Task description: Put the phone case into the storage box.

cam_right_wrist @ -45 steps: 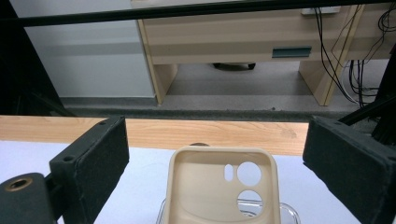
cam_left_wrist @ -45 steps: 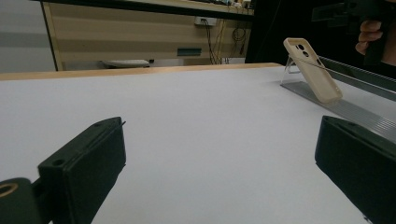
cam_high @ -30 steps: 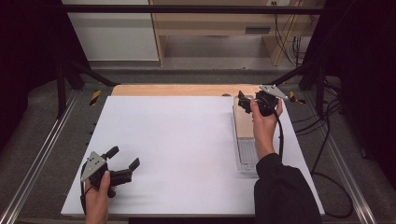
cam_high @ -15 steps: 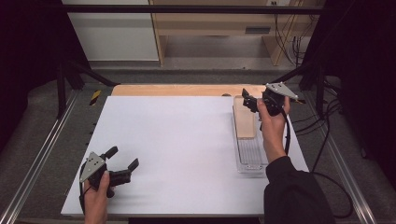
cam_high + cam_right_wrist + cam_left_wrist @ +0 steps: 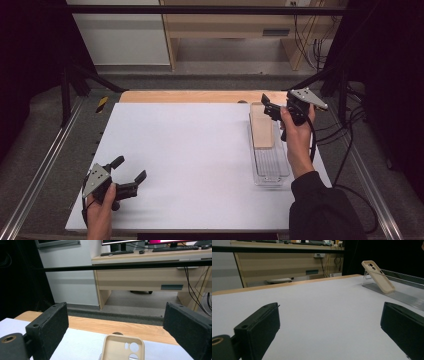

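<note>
A: Where does the phone case (image 5: 262, 126) sit?

B: It leans tilted inside the far end of the clear tray (image 5: 270, 172), its top edge propped up, camera cutouts facing the right gripper (image 5: 272, 110). That gripper hovers just above the tray's far end, jaws spread wide with nothing between them.

A: And the left gripper (image 5: 131, 176)?

B: Well away from the tray, at the near left corner of the white sheet (image 5: 190, 155), also wide open and holding nothing.

A: What might go wrong?

B: The case is soft-looking and only propped, so one jaw touching first would likely tip it flat into the tray or push it off the tray's far end. Closing across the thin tray wall along with the case could drag the tray too, since nothing steadies it.
</note>
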Motion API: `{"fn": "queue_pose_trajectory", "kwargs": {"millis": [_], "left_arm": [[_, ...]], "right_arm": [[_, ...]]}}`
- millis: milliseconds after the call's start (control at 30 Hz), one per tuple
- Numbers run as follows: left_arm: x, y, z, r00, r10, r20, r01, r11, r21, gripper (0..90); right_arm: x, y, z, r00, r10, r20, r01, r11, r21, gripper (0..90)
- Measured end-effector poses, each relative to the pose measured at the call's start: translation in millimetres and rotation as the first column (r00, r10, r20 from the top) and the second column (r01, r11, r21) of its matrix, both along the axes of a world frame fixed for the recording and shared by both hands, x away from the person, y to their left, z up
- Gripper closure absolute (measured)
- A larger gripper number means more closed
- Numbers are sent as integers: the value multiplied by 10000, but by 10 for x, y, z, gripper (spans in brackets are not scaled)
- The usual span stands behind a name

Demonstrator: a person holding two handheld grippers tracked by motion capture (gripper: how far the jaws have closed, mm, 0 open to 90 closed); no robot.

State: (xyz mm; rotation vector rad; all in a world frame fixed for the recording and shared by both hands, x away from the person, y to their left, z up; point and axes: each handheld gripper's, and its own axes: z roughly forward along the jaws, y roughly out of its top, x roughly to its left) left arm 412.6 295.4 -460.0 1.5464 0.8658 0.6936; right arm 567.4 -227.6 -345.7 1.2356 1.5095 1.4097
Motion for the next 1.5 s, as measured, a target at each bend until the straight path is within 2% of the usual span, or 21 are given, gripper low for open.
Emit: {"fn": "queue_pose_trajectory", "kwargs": {"millis": [400,533,867,1133,1500], "left_arm": [[-1,17,4,10000,-11,73,11,10000,73,22],[-5,34,9,9999,-62,99,62,10000,55,21],[3,54,3,10000,-31,51,31,10000,93,21],[-14,96,24,9999,6,111,-7,10000,83,20],[-30,91,34,9999,6,169,-10,9997,243,20]], "right_arm": [[-85,-43,65,9996,50,296,-44,9998,-215,74],[-115,-34,76,9988,358,335,-342,9983,-471,74],[-208,-34,77,9956,814,454,-785,9949,-630,63],[-314,-131,92,9937,982,534,-959,9944,-436,54],[-462,-190,139,9867,1510,597,-1483,9878,-482,47]]}}
